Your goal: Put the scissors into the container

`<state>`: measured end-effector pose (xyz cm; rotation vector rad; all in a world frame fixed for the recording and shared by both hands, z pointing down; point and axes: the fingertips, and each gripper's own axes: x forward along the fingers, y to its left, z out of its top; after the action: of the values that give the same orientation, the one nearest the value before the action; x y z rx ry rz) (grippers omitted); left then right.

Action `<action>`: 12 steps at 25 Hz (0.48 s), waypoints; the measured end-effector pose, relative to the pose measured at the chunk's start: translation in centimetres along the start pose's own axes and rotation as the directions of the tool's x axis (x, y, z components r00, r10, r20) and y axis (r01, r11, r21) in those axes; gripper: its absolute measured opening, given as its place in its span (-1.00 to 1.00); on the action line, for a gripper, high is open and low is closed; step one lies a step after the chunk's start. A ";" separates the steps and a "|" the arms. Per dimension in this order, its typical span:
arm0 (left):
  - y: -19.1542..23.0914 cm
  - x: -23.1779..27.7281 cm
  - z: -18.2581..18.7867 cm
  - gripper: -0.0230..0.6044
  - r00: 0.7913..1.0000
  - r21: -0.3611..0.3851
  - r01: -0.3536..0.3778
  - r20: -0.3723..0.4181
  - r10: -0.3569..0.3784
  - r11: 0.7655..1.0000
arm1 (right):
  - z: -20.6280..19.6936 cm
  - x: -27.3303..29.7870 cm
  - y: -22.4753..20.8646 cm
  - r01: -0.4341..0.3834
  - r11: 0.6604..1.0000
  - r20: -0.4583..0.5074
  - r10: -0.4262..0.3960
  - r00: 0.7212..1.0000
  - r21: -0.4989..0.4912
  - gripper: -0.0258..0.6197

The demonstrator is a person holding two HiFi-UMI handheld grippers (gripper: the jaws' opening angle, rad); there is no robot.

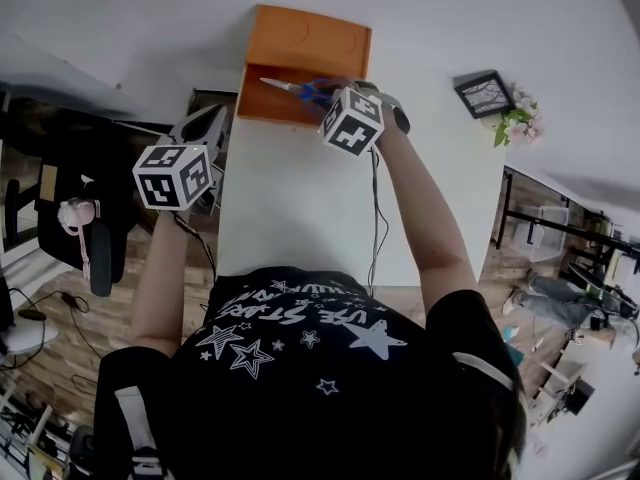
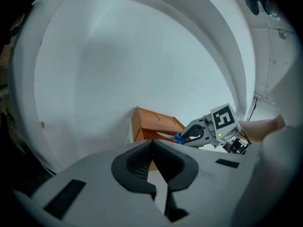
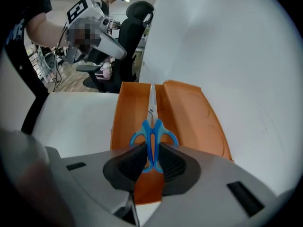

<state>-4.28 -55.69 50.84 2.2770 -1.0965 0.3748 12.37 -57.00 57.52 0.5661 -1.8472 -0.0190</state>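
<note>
Right gripper view, scissors (image 3: pixel 152 135): blue handles pinched between the pads, blades pointing ahead over the opening of the orange container (image 3: pixel 125 122).
Right gripper (image 3: pixel 152 163): jaws closed onto the handles, holding nothing else.
Head view, container: at the far end of the white table (image 1: pixel 300 208), scissors held over it.
Left gripper (image 2: pixel 154 163): jaws pressed together, empty, beside the table's left edge, well apart from the container.

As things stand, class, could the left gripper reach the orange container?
Probably yes. The left gripper, shut and empty, hangs by the table's left edge with the orange container in plain sight ahead and nothing between. The right gripper holds the scissors over its opening, so only the left side looks free.
</note>
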 end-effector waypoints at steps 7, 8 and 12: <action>1.2 0.9 -0.5 -0.87 1.000 -0.024 -0.006 -0.011 0.006 1.000 | -0.7 3.3 0.4 -0.042 0.999 -0.052 0.041 0.998 -0.012 -0.62; 1.3 1.0 -0.6 -0.87 1.000 -0.028 -0.006 -0.014 0.005 1.000 | -0.8 3.6 0.4 -0.043 0.999 -0.057 0.043 0.997 -0.012 -0.62; 1.9 1.4 -0.9 -0.87 1.000 -0.039 -0.005 -0.021 0.004 0.999 | -0.8 4.6 0.0 -0.038 0.998 -0.100 0.033 0.994 -0.046 -0.62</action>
<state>-4.85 -56.95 52.91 2.2319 -1.0899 0.3746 11.99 -58.54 61.89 0.4920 -1.7554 -0.0115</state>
